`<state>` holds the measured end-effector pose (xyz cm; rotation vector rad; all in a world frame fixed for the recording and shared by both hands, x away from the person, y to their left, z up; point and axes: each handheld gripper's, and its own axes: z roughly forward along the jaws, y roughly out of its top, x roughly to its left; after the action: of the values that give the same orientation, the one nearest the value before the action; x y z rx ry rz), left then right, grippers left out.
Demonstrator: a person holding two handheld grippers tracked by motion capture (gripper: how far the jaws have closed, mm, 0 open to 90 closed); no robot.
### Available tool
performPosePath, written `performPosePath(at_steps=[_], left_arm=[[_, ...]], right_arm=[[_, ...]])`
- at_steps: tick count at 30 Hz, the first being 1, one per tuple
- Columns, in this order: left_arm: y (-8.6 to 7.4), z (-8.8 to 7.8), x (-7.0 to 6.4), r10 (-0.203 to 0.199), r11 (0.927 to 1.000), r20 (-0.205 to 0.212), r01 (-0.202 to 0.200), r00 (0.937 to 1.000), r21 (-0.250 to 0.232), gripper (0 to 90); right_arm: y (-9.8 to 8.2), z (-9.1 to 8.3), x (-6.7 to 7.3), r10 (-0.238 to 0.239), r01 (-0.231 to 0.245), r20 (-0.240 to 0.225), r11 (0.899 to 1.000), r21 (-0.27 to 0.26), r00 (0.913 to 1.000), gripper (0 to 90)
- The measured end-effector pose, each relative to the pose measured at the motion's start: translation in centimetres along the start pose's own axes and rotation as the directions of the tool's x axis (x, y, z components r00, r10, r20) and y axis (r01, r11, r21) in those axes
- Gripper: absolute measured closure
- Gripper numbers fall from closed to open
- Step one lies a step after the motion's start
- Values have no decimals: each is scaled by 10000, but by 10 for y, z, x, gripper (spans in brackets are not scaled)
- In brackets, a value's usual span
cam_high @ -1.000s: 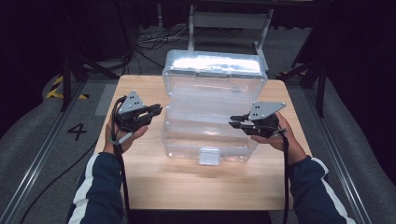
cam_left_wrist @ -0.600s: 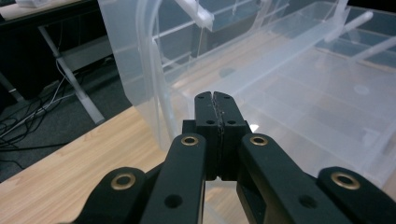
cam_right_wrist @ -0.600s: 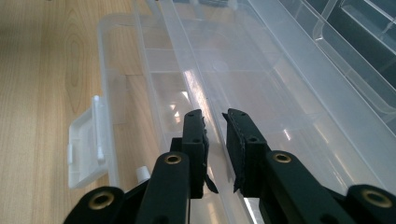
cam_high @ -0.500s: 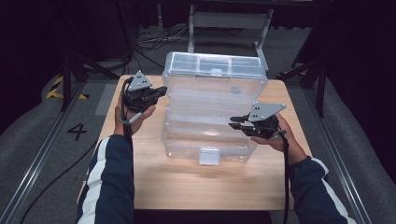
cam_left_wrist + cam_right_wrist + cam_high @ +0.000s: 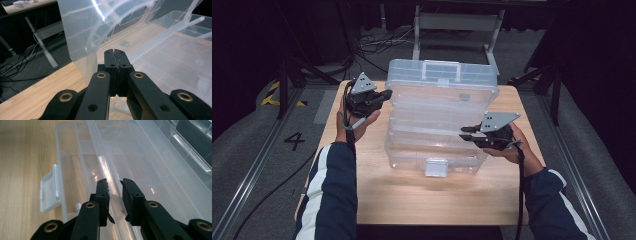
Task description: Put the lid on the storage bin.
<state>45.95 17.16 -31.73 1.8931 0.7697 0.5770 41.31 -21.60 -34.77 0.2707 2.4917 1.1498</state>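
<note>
A clear plastic tackle box (image 5: 437, 145) stands mid-table with its lid (image 5: 442, 82) raised and its stepped trays (image 5: 140, 162) spread out. My left gripper (image 5: 387, 94) is at the lid's left edge. In the left gripper view its jaws (image 5: 115, 51) are pressed together with nothing between them, and the lid (image 5: 77, 32) rises just beside them. My right gripper (image 5: 463, 132) is at the box's right side. Its jaws (image 5: 114, 182) stand slightly apart around a tray's rim (image 5: 110, 172), with a gap showing beside the rim.
The box's white latch (image 5: 435, 167) hangs at its front wall, also seen as the latch (image 5: 48, 195). The wooden table (image 5: 362, 150) shows bare wood around the box. A metal desk frame (image 5: 452, 22) and cables lie on the dark floor beyond.
The left gripper moved up and away along the box's left side to the lid's corner, then stopped. The lid stands more upright. The right gripper stayed put.
</note>
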Motion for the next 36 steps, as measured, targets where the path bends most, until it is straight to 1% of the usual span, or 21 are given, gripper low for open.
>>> performPosePath(at_steps=[1,2,3,5,7,9,13,15,17,18,19,21,22,24,26,28,29,30,32,34,36], left_arm=[[0,0,0,95,9999,-66,-94,9999,88,899],[0,0,-1,91,9998,-40,-90,10000,155,899],[0,-1,-1,99,9998,-14,-98,10000,158,899],[0,-1,-2,132,9998,35,-132,9999,165,899],[0,-2,-4,206,9996,-17,-205,9998,180,899],[-1,-4,-5,143,9999,42,-143,9999,74,900],[-2,-6,-6,206,9998,92,-207,9997,82,899],[-4,-7,-7,209,9997,149,-210,9997,95,899],[-4,-7,-7,246,9997,157,-247,9996,71,899],[-5,-6,-7,343,9994,132,-344,9993,82,899],[-7,-6,-7,406,9990,177,-409,9990,190,899],[-8,-6,-7,457,9987,156,-460,9988,202,899],[-9,-6,-8,407,9990,151,-410,9991,198,899],[-10,-7,-9,451,9987,211,-456,9988,237,899],[-11,-8,-10,492,9984,158,-496,9987,268,898],[-12,-9,-12,493,9983,189,-499,9986,293,898],[-13,-9,-12,613,9975,241,-621,9978,343,898],[-14,-9,-13,586,9976,222,-593,9980,346,898],[-16,-10,-14,557,9977,329,-569,9979,374,898],[-17,-11,-16,661,9967,322,-675,9973,454,897],[-19,-12,-18,682,9959,379,-703,9970,570,897]], right_arm=[[-1,-1,0,13,-13,-16,10000,53,10000,758],[-2,-3,0,12,-11,-19,9999,134,10000,753],[-3,-5,0,-55,54,39,9997,239,10000,739],[-5,-9,1,-31,29,54,9993,369,10000,740],[-7,-12,1,-107,99,186,9989,460,9998,744],[-10,-16,0,-27,15,222,9987,506,9997,748],[-13,-22,0,51,-64,284,9990,454,9996,755],[-16,-28,0,55,-74,474,9991,406,9989,756],[-17,-30,1,62,-83,517,9991,411,9986,757],[-17,-31,1,94,-114,592,9994,325,9982,757],[-19,-33,2,127,-147,643,9994,302,9978,756],[-20,-34,3,140,-160,680,9995,289,9976,755],[-20,-35,3,161,-181,732,9995,272,9972,756],[-20,-36,4,155,-177,764,9995,280,9970,757],[-21,-37,5,138,-162,765,9994,305,9970,757],[-22,-38,6,150,-172,780,9995,276,9968,757],[-23,-38,7,214,-232,763,9995,226,9969,757],[-24,-38,7,222,-239,741,9995,219,9970,757],[-25,-39,7,258,-272,758,9995,178,9968,755],[-26,-40,8,286,-300,694,9994,194,9972,754],[-27,-40,8,311,-323,666,9993,162,9973,752]])
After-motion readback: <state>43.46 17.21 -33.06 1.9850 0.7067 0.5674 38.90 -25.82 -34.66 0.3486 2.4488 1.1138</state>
